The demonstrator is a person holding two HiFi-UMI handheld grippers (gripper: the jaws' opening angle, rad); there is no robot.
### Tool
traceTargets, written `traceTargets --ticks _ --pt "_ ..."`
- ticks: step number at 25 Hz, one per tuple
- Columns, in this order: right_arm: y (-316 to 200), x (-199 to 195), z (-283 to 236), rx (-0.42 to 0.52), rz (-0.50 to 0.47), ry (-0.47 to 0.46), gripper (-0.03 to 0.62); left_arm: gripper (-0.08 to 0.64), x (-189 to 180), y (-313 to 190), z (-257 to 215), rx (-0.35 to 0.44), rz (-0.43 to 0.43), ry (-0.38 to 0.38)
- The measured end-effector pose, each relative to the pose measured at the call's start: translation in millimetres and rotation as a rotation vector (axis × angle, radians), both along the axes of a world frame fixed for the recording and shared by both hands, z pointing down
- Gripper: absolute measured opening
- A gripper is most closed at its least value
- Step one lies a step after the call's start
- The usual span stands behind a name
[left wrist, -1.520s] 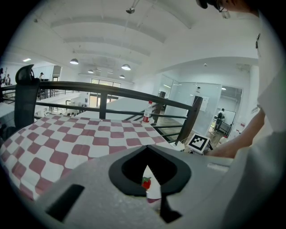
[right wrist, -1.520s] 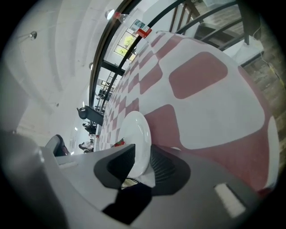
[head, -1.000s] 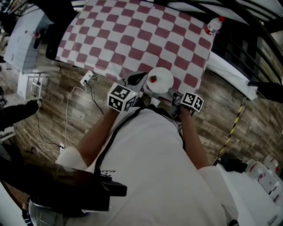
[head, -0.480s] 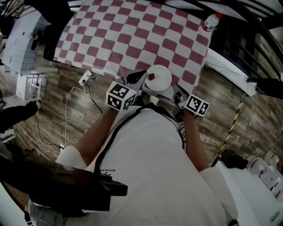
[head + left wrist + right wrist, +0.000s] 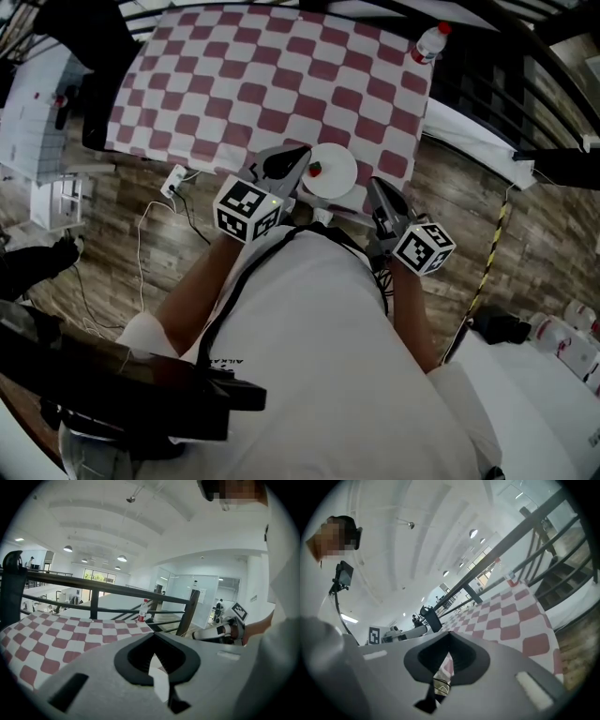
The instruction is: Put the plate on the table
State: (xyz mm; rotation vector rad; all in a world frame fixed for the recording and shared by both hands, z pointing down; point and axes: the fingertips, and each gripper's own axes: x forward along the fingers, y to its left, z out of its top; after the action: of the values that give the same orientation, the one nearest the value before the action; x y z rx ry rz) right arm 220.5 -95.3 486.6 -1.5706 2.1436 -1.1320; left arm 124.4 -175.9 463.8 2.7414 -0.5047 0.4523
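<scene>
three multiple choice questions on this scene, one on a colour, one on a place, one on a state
1. The tablecloth is: A) blue and yellow B) red and white checks C) plain green
2. The bottle stands: A) on the floor B) at the tablecloth's far right corner C) on a shelf
3. The right gripper is: A) wide open B) shut on the bottle C) shut, empty
Answers: 1 B, the checks show in every view; 2 B, seen in the head view; 3 C, its own view shows jaws together, nothing held.
</scene>
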Motion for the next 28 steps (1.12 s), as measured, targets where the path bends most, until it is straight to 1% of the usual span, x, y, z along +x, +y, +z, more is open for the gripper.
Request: traceTargets --ticks 7,12,15,17,28 --pt "4.5 1.2 -45.0 0.089 0.058 -0.001 0.008 0.005 2.4 -10.0 -25.1 0.022 0.056 0.041" --pt "7.2 -5.8 -59.4 0.116 0.060 0.039 0.006 0.005 -0.8 -16.3 -32.0 0.029 0.077 0.055" --pt "6.2 -13.4 -64.7 0.123 0.040 0.089 0.006 0.005 -4.1 -20.6 -34.6 0.031 0.082 0.061" --pt "5.1 -16.3 -66.5 0.124 0.040 0.105 0.006 0.005 -6.9 -23.1 -34.1 0.028 0.083 0.060" --pt "-8.3 -23.4 -65.1 0.119 0.043 0.115 0.006 0.005 -16.5 -38.2 -29.9 0.021 0.079 0.059"
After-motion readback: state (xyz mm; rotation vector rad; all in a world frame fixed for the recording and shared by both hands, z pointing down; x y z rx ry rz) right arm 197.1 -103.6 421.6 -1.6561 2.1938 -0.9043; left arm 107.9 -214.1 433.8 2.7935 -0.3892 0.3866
